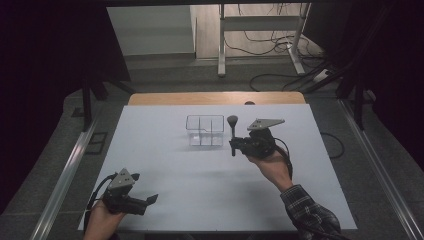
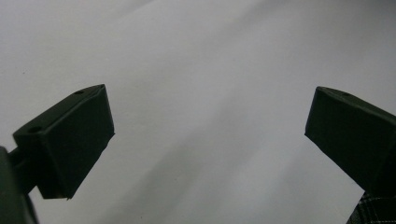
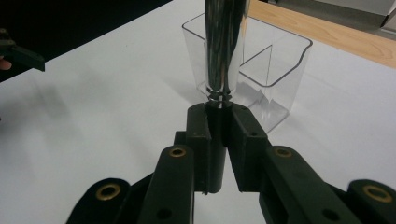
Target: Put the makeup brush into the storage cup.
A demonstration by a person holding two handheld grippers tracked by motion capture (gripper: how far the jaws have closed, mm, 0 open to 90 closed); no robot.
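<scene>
**On a white table, a makeup brush gripped beside a clear organiser**

On the white table [image 1: 165,165] stands a clear organiser [image 1: 205,130]. Just beside it, the right gripper [image 1: 233,145] clamps a makeup brush [image 1: 232,131] upright. The left gripper [image 1: 151,199] hovers near the table's front edge, its 2 jaws wide apart, holding nothing.

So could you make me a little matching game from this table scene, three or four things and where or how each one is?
Things:
1. makeup brush
2. clear organizer
3. left gripper
4. right gripper

States:
A. jaws wide apart, nothing between them
B. standing on the white table, near its middle
C. clamped by its handle, bristles up
D. shut on a handle

Pairs: 1-C, 2-B, 3-A, 4-D
</scene>
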